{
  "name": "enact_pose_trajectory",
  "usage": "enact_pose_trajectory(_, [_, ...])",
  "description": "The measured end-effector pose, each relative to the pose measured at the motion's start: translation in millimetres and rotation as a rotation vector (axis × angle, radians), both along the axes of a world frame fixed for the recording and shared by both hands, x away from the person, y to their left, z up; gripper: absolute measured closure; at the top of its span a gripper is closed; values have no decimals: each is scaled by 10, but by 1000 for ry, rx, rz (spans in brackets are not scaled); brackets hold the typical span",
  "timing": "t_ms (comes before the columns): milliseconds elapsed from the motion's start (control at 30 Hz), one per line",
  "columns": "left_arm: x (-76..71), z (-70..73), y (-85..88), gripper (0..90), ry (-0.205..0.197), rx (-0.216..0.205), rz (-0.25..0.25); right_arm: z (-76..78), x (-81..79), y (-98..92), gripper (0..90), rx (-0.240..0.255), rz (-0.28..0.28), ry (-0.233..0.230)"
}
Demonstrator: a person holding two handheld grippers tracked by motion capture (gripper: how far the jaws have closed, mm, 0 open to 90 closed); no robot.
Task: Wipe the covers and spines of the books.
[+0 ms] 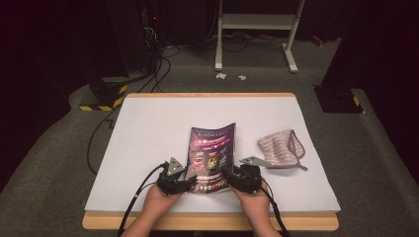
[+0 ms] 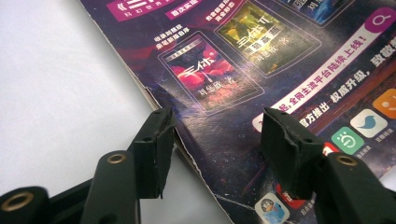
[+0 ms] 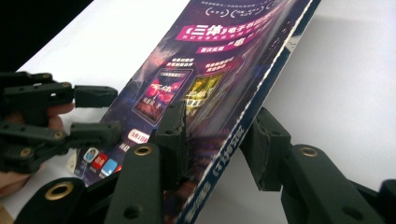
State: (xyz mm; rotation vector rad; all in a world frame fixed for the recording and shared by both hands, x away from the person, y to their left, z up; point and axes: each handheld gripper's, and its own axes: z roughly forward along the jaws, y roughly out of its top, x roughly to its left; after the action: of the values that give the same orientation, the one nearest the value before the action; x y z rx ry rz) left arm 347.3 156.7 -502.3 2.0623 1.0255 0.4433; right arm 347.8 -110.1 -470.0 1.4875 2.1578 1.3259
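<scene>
A magazine (image 1: 212,148) with a purple cover lies on the white table top (image 1: 148,128), its spine side on the right raised off the surface. My right gripper (image 1: 228,180) is shut on that near right edge: in the right gripper view one jaw lies on the cover (image 3: 210,60) and the other under the spine, around my right gripper's (image 3: 219,135) grip point. My left gripper (image 1: 190,181) stands open at the near left corner. In the left gripper view its (image 2: 215,140) jaws straddle the magazine's (image 2: 243,70) worn edge without pinching it. The left gripper (image 3: 116,113) also shows from the right gripper view.
A striped fabric pouch (image 1: 281,148) lies to the right of the magazine. The table has a wooden front edge (image 1: 207,221). Beyond the table, on the grey carpet, stand a white frame (image 1: 257,22) and dark stands with cables (image 1: 106,94).
</scene>
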Motion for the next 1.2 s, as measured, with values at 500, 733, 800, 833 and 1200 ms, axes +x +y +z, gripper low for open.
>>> enact_pose_trajectory(500, [8, 1, -9, 460, 1, -2, 3, -38, -320, -86, 459, 90, 25, -3])
enact_pose_trajectory(733, [4, 14, -41, 466, 1, 10, 13, -11, -387, 50, 402, 61, 39, -70])
enact_pose_trajectory(800, [2, 19, -66, 465, 2, 12, 3, 14, -345, 75, 405, 48, 30, -90])
enact_pose_trajectory(833, [4, 20, -89, 465, 5, 8, -6, 25, -326, 80, 412, 42, 22, -100])
enact_pose_trajectory(1200, [-3, 28, -160, 466, 4, 1, -73, 27, -52, -75, 686, -4, -109, -126])
